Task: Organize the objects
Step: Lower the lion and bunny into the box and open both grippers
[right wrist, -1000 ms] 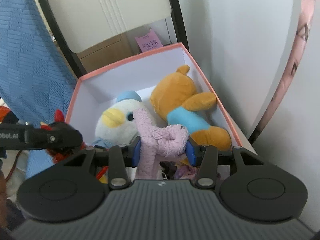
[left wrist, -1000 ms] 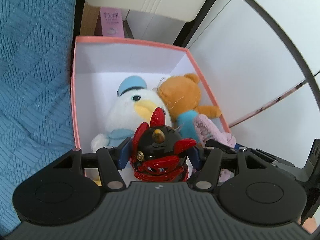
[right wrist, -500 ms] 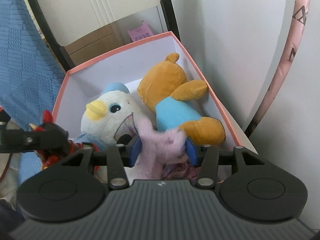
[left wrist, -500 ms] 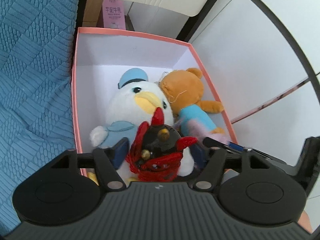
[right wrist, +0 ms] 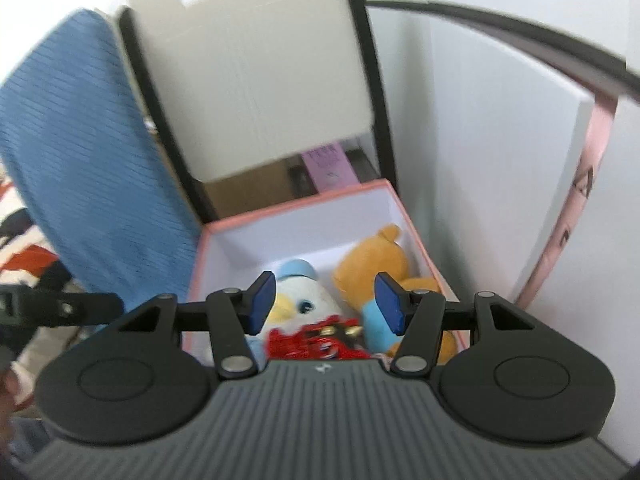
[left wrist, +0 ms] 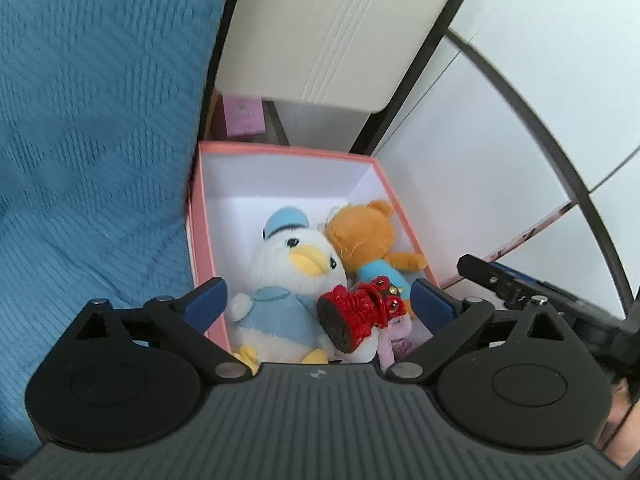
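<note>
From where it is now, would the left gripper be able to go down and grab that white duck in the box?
Probably yes. The left gripper is opening wide above the pink box, with nothing between its pads. The white duck lies exposed, though the red toy rests against its side.

Soft toys in the one pink box ahead of and below the fingers: 4 total — 1 white duck plush, 1 orange bear plush, 1 red-and-black figure lying on its side nearest the fingers, 1 lilac fuzzy piece mostly hidden under it. Beyond the box: 1 small purple carton, 1 cream chair back. To the left: 1 blue textured fabric.
</note>
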